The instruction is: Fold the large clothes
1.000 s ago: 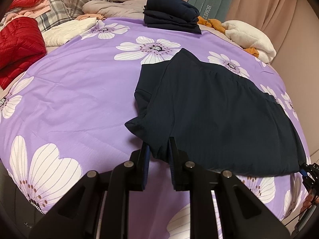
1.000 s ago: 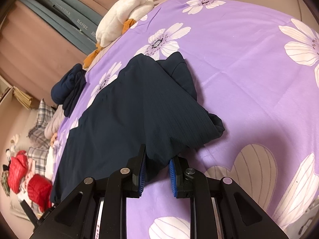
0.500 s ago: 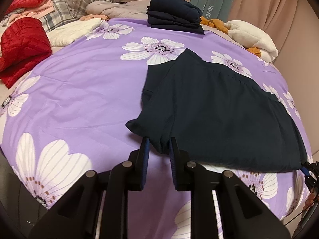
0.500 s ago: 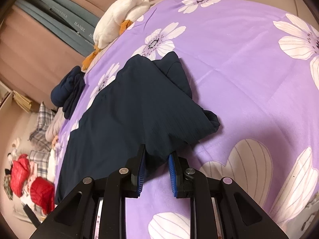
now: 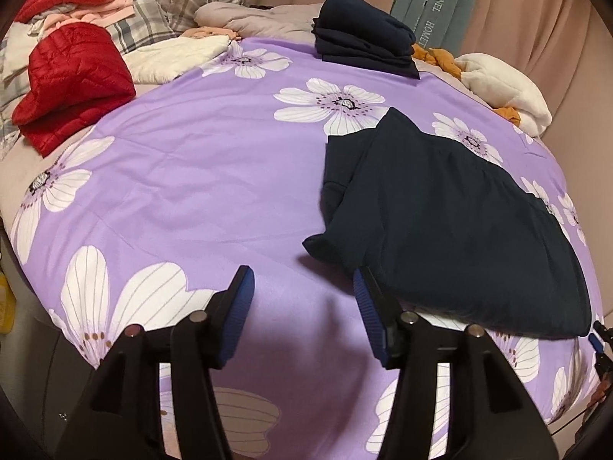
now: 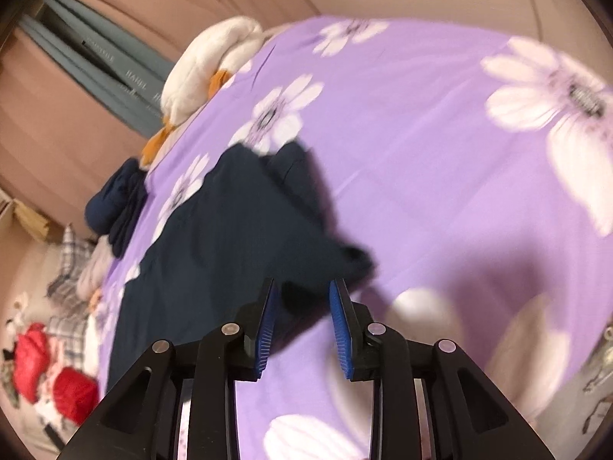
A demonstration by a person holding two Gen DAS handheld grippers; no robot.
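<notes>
Matt navy cloth garment [image 5: 452, 222]; smooth purple bedsheet [image 5: 199, 176], slight sheen.

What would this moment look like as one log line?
step: release after fold | left gripper: jaws just opened, empty | right gripper: jaws opening | dark garment: on bed

The bed [image 5: 199, 176] is viewed closely, downward, from each wrist; the dark garment [image 5: 459, 222] [image 6: 230, 237] is shared.
</notes>
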